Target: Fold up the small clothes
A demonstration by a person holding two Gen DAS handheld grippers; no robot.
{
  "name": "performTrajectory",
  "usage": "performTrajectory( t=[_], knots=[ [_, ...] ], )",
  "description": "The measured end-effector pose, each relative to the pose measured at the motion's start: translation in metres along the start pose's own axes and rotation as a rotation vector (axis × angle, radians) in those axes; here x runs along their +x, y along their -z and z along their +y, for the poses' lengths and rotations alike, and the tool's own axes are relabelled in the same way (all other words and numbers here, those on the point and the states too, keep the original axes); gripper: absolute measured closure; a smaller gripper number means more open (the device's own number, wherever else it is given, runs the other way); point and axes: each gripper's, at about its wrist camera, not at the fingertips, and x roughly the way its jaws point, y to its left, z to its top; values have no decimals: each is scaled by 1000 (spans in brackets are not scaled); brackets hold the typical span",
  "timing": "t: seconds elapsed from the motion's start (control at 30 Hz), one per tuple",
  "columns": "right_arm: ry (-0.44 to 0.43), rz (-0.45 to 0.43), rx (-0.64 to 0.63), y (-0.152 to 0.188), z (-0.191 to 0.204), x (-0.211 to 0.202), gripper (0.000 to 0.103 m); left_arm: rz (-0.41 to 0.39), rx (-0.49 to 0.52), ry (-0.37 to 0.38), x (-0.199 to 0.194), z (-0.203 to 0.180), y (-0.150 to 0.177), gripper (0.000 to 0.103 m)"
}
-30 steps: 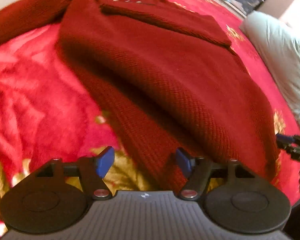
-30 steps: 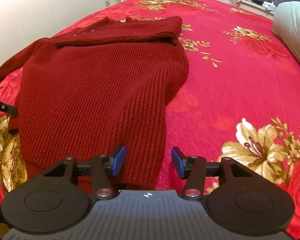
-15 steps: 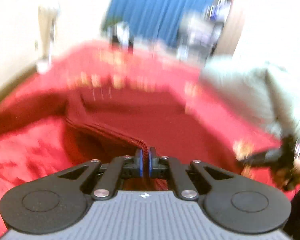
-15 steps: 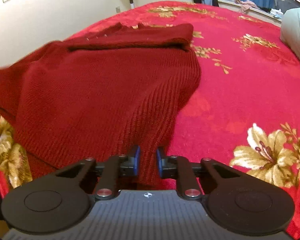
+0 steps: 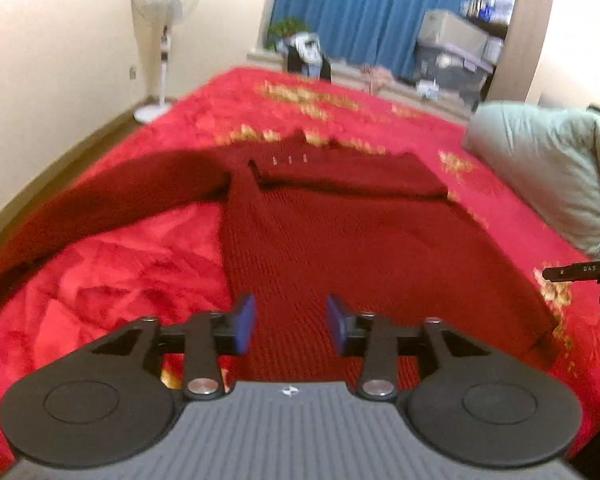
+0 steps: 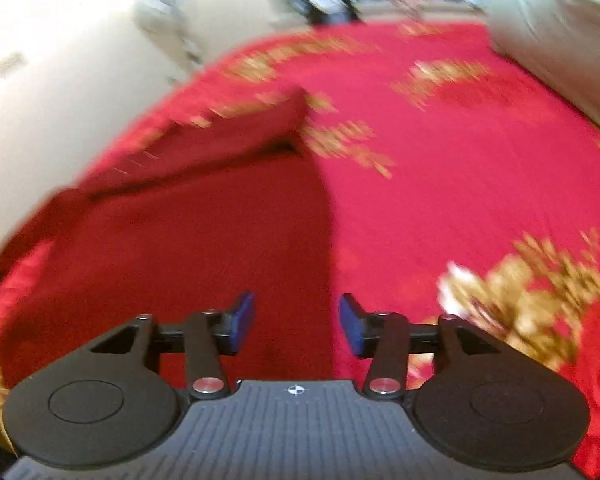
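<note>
The sweater [image 5: 340, 240] lies flat on the bed [image 5: 140, 264], and in the left wrist view we see it running straight ahead of our left claw [image 5: 290, 324], hem nearest us and collar at the far end. Its long axis follows the line of our fingers. The blue pads stand apart with only knit showing between them, gripping nothing. One sleeve [image 5: 100, 208] stretches out to the left, off the body and onto the bedspread; the other appears already folded across the chest near the collar. The tip of the right claw [image 5: 576, 273] shows at the right edge, just past the sweater's right border. A pillow [image 5: 540, 168] sits well beyond.

In the right wrist view, blurred by motion, the sweater [image 6: 204, 240] lies ahead and to the left of our right claw [image 6: 296, 326], whose pads are also spread and empty. The garment's right edge runs away from us almost through the gap between the pads, with bare bed [image 6: 440, 184] to the right.

We judge the outstretched sleeve is the next piece to fold, and our left claw is the nearer one for it.
</note>
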Motion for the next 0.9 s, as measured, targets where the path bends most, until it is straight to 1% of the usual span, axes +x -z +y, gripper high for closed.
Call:
performTrajectory(
  t=[0.03,0.07,0.1,0.13,0.17,0.2,0.23,0.27,0.3,0.33,0.37,0.4,0.43,0.47,0.5,0.53,0.57,0.6,0.63,0.67,0.7,0.73,0.77,0.8,0.87,0.9],
  knots=[
    [9,38,17,2,-5,8,46,41,12,-10,21,3,-2,50],
    [12,80,30,6,-7,16,42,87,25,-19,33,0,-2,46],
    [15,120,32,10,-8,23,41,139,34,-24,45,-4,-3,42],
    [30,159,20,14,-8,31,41,185,39,-33,54,-2,3,37],
    [46,181,-1,18,-6,36,40,242,43,-49,66,-2,7,35],
    [55,175,-26,23,-2,36,40,302,40,-65,77,-2,11,35],
    [61,169,-56,24,3,36,43,358,31,-74,87,0,16,35],
    [56,162,-80,25,7,35,54,399,21,-81,96,2,19,35],
    [37,158,-92,25,10,34,71,418,18,-81,100,2,22,35],
    [13,158,-97,27,12,33,76,430,21,-76,105,1,23,37],
    [1,153,-107,27,14,32,83,428,33,-75,107,-1,24,43],
    [14,136,-145,27,17,31,90,419,48,-68,107,-2,24,52],
    [14,136,-145,27,17,31,91,406,54,-49,105,-4,24,77],
    [10,127,-140,26,16,29,94,392,50,-24,102,-5,22,86],
    [8,108,-112,21,11,22,96,350,63,-21,94,-8,20,87],
    [13,72,-80,16,5,14,96,285,101,-26,83,-13,17,89],
    [17,28,-50,10,0,4,97,199,136,-7,67,-18,14,90],
    [14,-18,-16,2,-6,-10,97,123,144,28,50,-21,11,90],
    [-5,-65,22,-5,-11,-25,98,51,130,73,34,-21,8,90],
    [-39,-102,51,-11,-15,-40,98,4,110,117,19,-19,8,91],
    [-73,-139,62,-15,-17,-56,98,-24,107,147,7,-19,9,91],
    [-98,-185,35,-14,-15,-78,98,-40,121,159,-2,-21,12,92],
    [-98,-185,35,-14,-15,-78,98,-60,135,179,-13,-21,15,92],
    [-110,-195,31,-14,-15,-87,98,-83,130,214,-22,-18,18,92],
    [-131,-217,42,-12,-20,-108,98,-148,98,313,-45,-7,22,93],
    [-143,-236,41,-12,-22,-122,99,-168,91,347,-55,-2,25,93]
  ],
)
